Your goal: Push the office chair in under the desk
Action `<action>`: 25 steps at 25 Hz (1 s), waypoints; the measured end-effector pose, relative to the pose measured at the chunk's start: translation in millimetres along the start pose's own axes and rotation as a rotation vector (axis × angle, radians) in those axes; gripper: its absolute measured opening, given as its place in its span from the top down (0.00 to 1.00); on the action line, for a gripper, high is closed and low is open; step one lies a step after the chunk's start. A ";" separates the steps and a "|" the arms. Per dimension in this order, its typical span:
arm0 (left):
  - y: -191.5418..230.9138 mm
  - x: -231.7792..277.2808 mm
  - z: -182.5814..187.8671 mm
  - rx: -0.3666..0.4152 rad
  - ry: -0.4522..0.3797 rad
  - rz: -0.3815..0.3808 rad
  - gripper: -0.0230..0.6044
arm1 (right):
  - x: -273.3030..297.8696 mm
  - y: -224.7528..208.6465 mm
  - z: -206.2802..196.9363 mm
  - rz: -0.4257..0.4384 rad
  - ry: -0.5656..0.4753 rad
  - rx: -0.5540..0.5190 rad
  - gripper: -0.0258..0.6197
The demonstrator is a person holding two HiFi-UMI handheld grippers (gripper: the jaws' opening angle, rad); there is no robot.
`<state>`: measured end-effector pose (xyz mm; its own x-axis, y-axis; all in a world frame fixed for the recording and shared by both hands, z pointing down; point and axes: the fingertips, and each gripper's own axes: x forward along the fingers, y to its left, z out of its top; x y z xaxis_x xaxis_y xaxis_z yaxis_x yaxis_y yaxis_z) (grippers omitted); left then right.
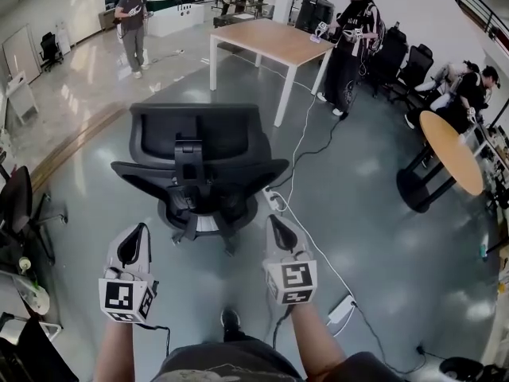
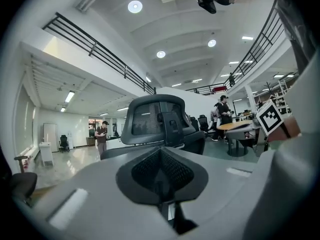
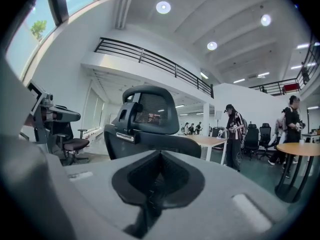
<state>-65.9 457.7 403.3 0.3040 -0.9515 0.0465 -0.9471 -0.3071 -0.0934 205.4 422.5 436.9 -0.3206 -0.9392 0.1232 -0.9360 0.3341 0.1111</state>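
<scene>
Both tongs are fully closed w/ nothing in them: left gripper [image 1: 137, 237] and right gripper [image 1: 278, 228] are held level, side by side, just behind the office chair [image 1: 199, 146] but not touching it. Each gripper view confirms it, pads together and bare, chair back filling the middle ahead. The chair stands in open floor w/ its back to you, and the desk [image 1: 266, 38], wood top on white legs, is well apart from it, farther on and a bit to the right. So the job is prob. at the approach stage, whole push yet to do. Expect the chair to be fairly heavy but easy-rolling on casters, and it'll likely swivel and rock back if you shove high or off-centre. The mesh panel looks soft, so don't poke it. Use the closed tips as blunt pushers on the stiff frame of the backrest [image 1: 197, 173], one each side of the centre spine, low-ish, even pressure — that should keep it tracking straight. No need to pinch anything. Watch the cable [image 1: 306, 146] and the white power strip [image 1: 274, 201] lying just beside the base on the right — casters could snag there.
</scene>
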 end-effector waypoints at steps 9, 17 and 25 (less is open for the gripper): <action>4.6 27.3 1.2 0.053 0.031 0.052 0.84 | 28.2 -13.8 11.0 0.035 -0.017 -0.095 0.97; 19.0 47.1 3.2 0.153 0.028 0.059 0.76 | 55.8 -15.7 23.6 0.001 -0.025 -0.199 0.87; 51.6 76.8 -12.7 0.259 0.079 0.062 0.69 | 80.2 -17.6 21.7 -0.044 0.051 -0.412 0.65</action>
<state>-92.8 368.9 414.8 0.2278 -0.9676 0.1093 -0.9025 -0.2519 -0.3492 193.0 339.6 423.5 -0.2640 -0.9517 0.1569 -0.8088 0.3070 0.5016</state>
